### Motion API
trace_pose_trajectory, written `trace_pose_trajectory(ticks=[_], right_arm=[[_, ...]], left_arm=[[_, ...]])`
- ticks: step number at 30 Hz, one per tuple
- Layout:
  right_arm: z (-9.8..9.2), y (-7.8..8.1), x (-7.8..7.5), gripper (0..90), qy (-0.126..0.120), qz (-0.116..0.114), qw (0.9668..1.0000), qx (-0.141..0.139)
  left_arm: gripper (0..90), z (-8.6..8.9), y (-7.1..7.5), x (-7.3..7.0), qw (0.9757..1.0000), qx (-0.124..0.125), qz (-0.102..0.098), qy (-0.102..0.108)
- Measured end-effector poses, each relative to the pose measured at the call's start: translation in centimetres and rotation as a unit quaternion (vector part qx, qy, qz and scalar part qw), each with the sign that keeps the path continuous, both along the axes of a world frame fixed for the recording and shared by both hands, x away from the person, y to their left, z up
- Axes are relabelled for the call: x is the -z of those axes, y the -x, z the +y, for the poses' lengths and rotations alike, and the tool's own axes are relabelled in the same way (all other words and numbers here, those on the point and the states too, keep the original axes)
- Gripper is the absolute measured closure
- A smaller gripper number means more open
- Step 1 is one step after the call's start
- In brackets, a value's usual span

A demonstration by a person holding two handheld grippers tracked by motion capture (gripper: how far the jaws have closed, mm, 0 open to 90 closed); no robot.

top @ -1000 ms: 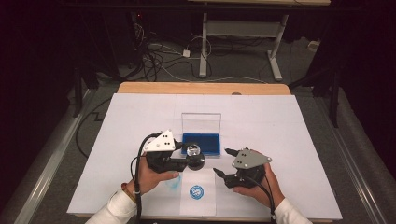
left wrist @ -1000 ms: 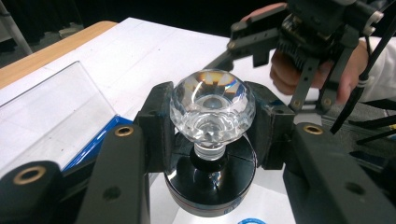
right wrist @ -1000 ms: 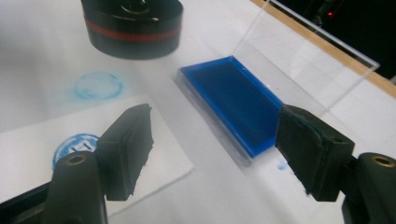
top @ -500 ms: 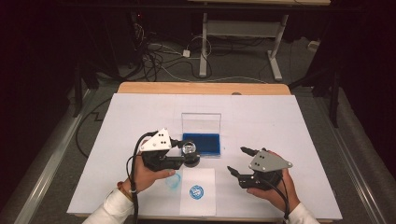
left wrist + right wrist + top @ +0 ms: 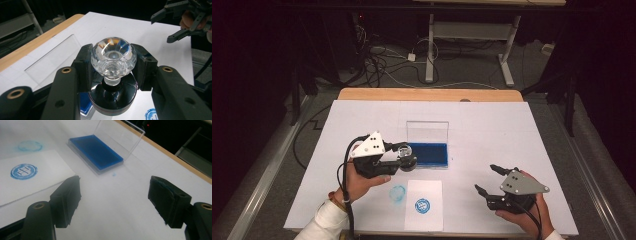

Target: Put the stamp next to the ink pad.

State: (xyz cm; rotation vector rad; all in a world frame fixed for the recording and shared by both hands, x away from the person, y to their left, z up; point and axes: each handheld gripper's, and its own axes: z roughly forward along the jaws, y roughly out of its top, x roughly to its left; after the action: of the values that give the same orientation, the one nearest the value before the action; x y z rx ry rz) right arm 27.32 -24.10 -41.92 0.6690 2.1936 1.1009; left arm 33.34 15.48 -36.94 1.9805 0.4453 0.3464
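Two grippers work over a white table (image 5: 512, 130). The left gripper (image 5: 404, 159) holds a stamp (image 5: 113, 60) by its clear faceted knob; both black jaws press on the sides of this knob, and the round black base of the stamp hangs below them. In the high view the stamp is just in front of the blue ink pad (image 5: 428, 154), at its left end, and seems lifted a little off the table. The ink pad lies in an open clear case, and its transparent lid (image 5: 427, 132) stands upright behind it.

The right gripper (image 5: 488, 180) is well apart, near the front right of the table. Its jaws have just been opening; now they stand wide, and between them I see only bare table surface.

A white paper sheet (image 5: 424, 220) lies near the front edge, between the two hands. On it there is one round blue print (image 5: 24, 171): a ring with some marks in the middle that look like bars or letters, but I cannot read them. Just left of the sheet, directly on the table, there is a second print (image 5: 397, 193), a pale and smeared blue ring. No brand name or other readable writing shows on the stamp, the pad or the grippers.
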Motion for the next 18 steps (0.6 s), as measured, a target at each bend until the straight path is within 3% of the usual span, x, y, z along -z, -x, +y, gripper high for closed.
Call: trace_pose_trajectory(ticks=[11, 16, 18], right_arm=[[-2.5, 1.5, 0.6, 26.1, -0.005, -0.004, 0.9998, 0.020], [-3.0, 1.7, 0.5, 26.2, -0.011, -0.003, 0.9995, 0.029], [-3.0, 1.7, 0.5, 26.3, -0.010, -0.004, 0.9995, 0.029]], left_arm=[[54.3, 1.2, -1.3, 0.2, 0.9987, -0.045, -0.007, -0.021], [54.3, 1.5, -2.5, 1.1, 0.9976, -0.059, 0.000, -0.038], [54.3, 1.6, -3.1, 1.5, 0.9977, -0.058, 0.010, -0.034]])
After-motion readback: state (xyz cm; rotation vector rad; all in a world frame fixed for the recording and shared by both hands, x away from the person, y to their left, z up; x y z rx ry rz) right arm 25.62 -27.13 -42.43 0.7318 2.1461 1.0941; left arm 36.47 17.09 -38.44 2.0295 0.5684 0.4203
